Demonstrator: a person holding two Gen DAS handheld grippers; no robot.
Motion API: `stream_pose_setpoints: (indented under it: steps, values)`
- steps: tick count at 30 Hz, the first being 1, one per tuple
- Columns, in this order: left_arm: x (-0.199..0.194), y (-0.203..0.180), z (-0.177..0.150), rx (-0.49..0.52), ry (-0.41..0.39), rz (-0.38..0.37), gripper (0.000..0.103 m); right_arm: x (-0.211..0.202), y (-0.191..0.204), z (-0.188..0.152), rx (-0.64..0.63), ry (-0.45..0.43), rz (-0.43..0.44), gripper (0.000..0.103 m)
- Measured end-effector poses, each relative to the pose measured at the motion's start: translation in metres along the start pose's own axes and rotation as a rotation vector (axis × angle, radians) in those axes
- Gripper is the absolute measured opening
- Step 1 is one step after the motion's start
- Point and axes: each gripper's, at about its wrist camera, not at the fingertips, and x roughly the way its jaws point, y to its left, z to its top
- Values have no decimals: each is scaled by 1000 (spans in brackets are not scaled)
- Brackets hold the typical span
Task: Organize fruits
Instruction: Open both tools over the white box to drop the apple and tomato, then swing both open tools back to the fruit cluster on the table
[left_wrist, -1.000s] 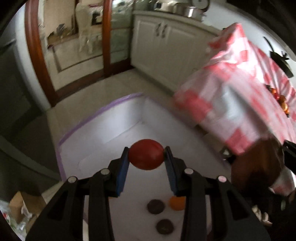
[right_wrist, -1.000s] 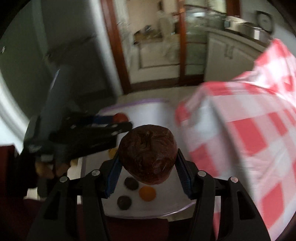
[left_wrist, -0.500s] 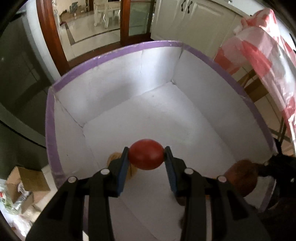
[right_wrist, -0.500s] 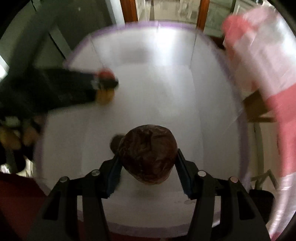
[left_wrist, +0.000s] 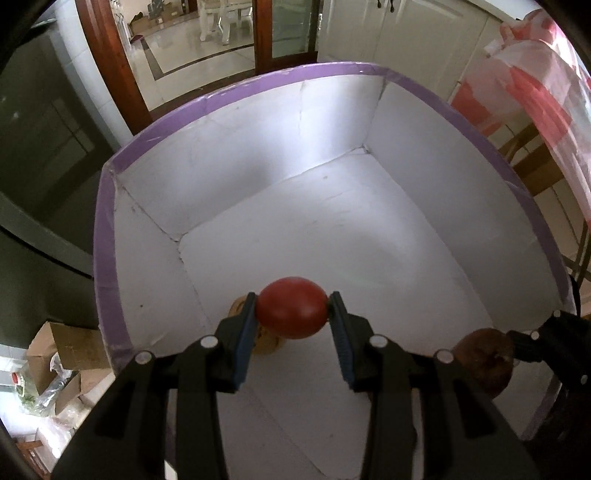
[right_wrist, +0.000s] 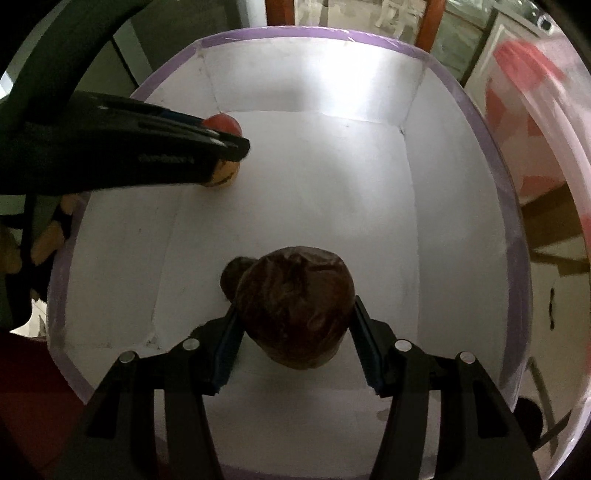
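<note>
A: Filling most of both views was a white box (left_wrist: 258, 155) with a purple-taped rim, wasn't it?

B: Yes, an open white box with bare walls. A red-and-white checked cloth (left_wrist: 532, 92) hung just beyond its right side.

A: What was biggest inside?

B: A dark brown, wrinkled fruit (right_wrist: 295, 310), clenched between the blue pads of the right hand-held gripper (right_wrist: 295, 339) above the box floor, toward the near wall.

A: And the other hand?

B: The left hand-held gripper (left_wrist: 291, 314) pointed down into the box near the left wall, its jaws just beginning to part around a red tomato (left_wrist: 291, 308) whose sides the pads touched.

A: Anything lying loose?

B: A tan-orange fruit (left_wrist: 267, 343) sat on the floor under the tomato, and a small dark fruit (right_wrist: 234, 275) lay just behind the brown one, both partly hidden.
</note>
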Motion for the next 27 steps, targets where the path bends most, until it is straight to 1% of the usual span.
stream_pose_setpoints:
  steps: [2, 4, 5, 6, 7, 8, 9, 10, 11, 13, 14, 15, 17, 18, 19, 20, 23, 25, 27]
  values:
    - [0, -2, 0, 2, 3, 6, 41, 2, 3, 4, -18, 5, 4, 56]
    - [1, -3, 0, 4, 10, 5, 45, 3, 7, 4, -45, 7, 0, 57]
    - [1, -4, 1, 5, 12, 6, 46, 2, 8, 4, -53, 4, -4, 59]
    - [1, -5, 1, 9, 14, 8, 49, 0, 8, 4, -55, -1, -9, 61]
    - [1, -6, 2, 14, 17, 8, 53, 2, 7, 6, -52, -4, -10, 67]
    - [2, -7, 1, 20, 18, 5, 55, 1, 5, 5, -46, -6, -10, 77]
    - [2, -8, -1, 29, 19, 3, 60, -1, 4, 5, -39, -9, -10, 82]
    - [2, -9, 0, 40, 20, 0, 65, -5, 5, 2, -32, -20, -12, 82]
    - [2, -12, -1, 54, 21, -2, 67, -8, 6, 2, -33, -31, -13, 83]
    - [0, -13, -2, 73, 15, 3, 72, -11, 9, 2, -42, -47, -22, 87]
    - [-1, -14, -2, 82, 11, 2, 74, -14, 10, 2, -49, -58, -24, 88]
    - [-1, -16, -2, 89, 9, -1, 78, -17, 11, 3, -56, -72, -30, 88]
    - [-4, -19, -3, 101, -5, -18, 81, -26, 13, 3, -70, -113, -57, 87]
    - [-6, -20, -3, 97, -20, -13, 85, -34, 14, 3, -70, -141, -65, 88]
    - [-10, -18, -3, 84, -35, -4, 94, -41, 13, 3, -66, -168, -68, 88]
    - [-16, -13, -2, 43, -66, -14, 96, -51, 13, 2, -57, -205, -68, 88]
    - [-31, 1, -1, -61, -121, -57, 97, -89, 12, -1, -36, -346, -74, 88]
    - [-40, 4, 4, -87, -152, -83, 99, -109, 12, -3, -32, -413, -79, 88]
    - [-59, 6, 11, -108, -219, -89, 100, -131, 15, -5, -39, -481, -85, 89]
